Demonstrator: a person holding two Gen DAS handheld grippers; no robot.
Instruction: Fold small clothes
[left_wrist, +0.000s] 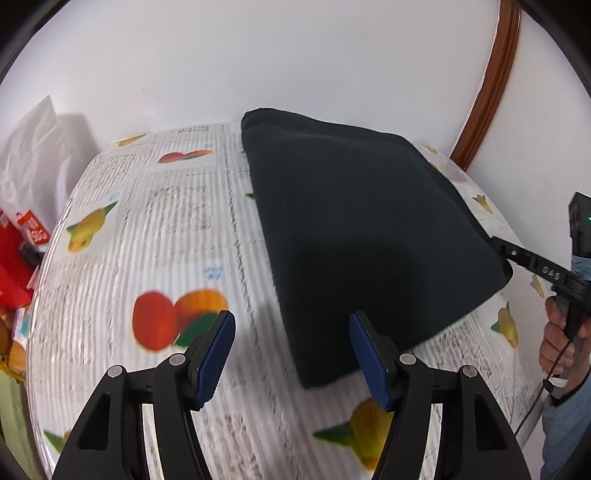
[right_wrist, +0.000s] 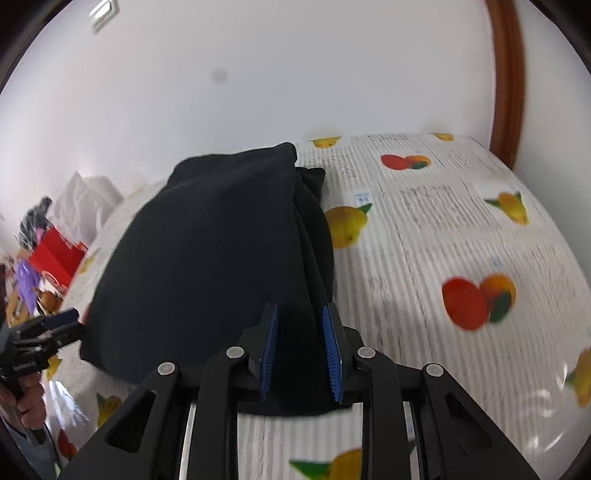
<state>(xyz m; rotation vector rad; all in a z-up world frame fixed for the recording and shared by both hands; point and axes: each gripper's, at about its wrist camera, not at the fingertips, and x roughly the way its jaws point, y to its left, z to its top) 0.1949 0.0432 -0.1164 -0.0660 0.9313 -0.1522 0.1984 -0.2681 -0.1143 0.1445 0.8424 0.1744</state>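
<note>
A dark, nearly black folded garment (left_wrist: 354, 229) lies on the fruit-print tablecloth (left_wrist: 155, 229). My left gripper (left_wrist: 291, 354) is open and empty, its blue pads just short of the garment's near corner. My right gripper (right_wrist: 300, 350) is shut on the garment's (right_wrist: 214, 243) near edge, with dark cloth filling the gap between its blue pads. In the left wrist view the right gripper (left_wrist: 498, 245) enters from the right edge, holding the garment's right corner. In the right wrist view the left gripper (right_wrist: 70, 323) shows at the far left, beside the garment.
A white wall stands close behind the table. A white plastic bag (left_wrist: 33, 162) and red boxes (left_wrist: 14, 266) crowd the table's left side. A brown wooden door frame (left_wrist: 491, 81) runs at the right. The tablecloth (right_wrist: 461, 229) spreads to the right of the garment.
</note>
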